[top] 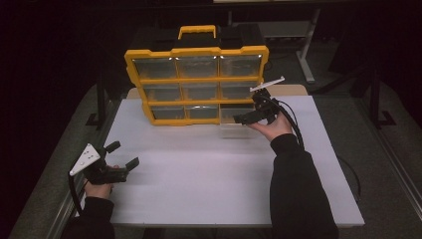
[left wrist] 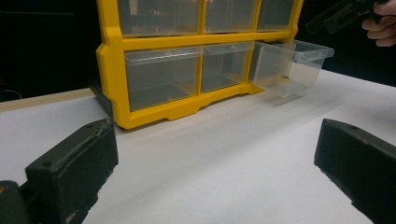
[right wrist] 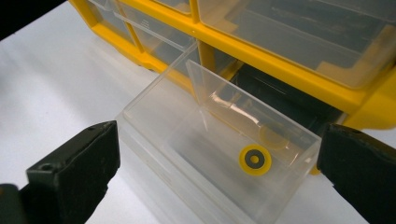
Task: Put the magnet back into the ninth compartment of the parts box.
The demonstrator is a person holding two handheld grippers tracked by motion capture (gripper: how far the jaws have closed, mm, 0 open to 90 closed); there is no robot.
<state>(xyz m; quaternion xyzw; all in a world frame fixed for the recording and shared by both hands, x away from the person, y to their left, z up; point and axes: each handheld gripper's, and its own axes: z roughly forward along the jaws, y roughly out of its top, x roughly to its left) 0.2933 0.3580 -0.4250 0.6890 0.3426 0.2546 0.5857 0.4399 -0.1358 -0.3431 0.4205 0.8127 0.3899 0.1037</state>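
Note:
A yellow organizer point(top: 196, 51) with clear drawers stands upright at the back of the white table point(top: 199, 179). Its bottom right drawer point(top: 234, 127) is pulled out onto the table. In the right gripper view this drawer point(right wrist: 154, 107) holds one small yellow ring point(right wrist: 255, 159) with a dark centre. My right gripper point(top: 247, 112) hovers just over the drawer, jaws wide apart and empty point(right wrist: 219, 142). My left gripper point(top: 124, 155) rests open near the table's front left, aimed at the organizer point(left wrist: 112, 70), nothing between its jaws point(left wrist: 215, 158).
A black carry case with a yellow handle point(top: 197, 31) stands behind the organizer. Dark floor and table legs point(top: 306, 59) surround the table. In the left gripper view the pulled-out drawer point(left wrist: 292, 65) juts from the organizer's right end, with the right hand point(left wrist: 380, 28) above it.

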